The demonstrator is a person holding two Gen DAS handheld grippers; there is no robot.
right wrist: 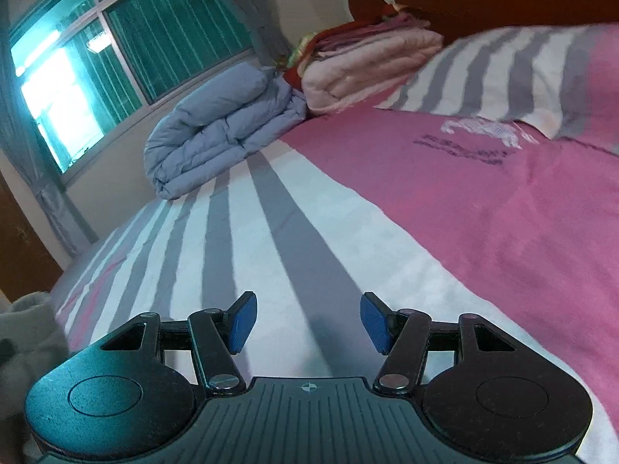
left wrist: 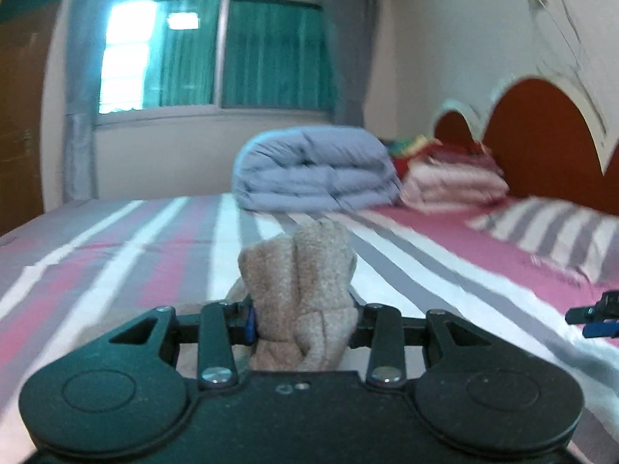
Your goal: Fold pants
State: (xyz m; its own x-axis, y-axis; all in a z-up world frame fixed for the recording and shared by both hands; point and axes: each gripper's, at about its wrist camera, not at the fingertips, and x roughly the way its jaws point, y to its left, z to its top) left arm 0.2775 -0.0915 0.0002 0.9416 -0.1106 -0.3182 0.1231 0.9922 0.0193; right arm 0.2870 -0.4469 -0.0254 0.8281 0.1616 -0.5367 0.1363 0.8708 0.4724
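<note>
My left gripper (left wrist: 301, 323) is shut on a bunched fold of beige fleece pants (left wrist: 305, 270), which stick up between its blue-padded fingers above the striped bed (left wrist: 154, 255). The rest of the pants is hidden below the gripper. My right gripper (right wrist: 308, 323) is open and empty, held low over the bed's white and grey stripes (right wrist: 271, 239). Its blue fingertips also show at the right edge of the left wrist view (left wrist: 592, 319). A pale fleece bundle (right wrist: 27, 332), probably the pants, shows at the left edge of the right wrist view.
A folded blue-grey duvet (left wrist: 313, 170) and a stack of pink and red blankets (left wrist: 452, 181) lie at the far side of the bed. A striped pillow (left wrist: 549, 232) lies by the red headboard (left wrist: 541, 135). A window with green curtains (left wrist: 216, 54) is behind.
</note>
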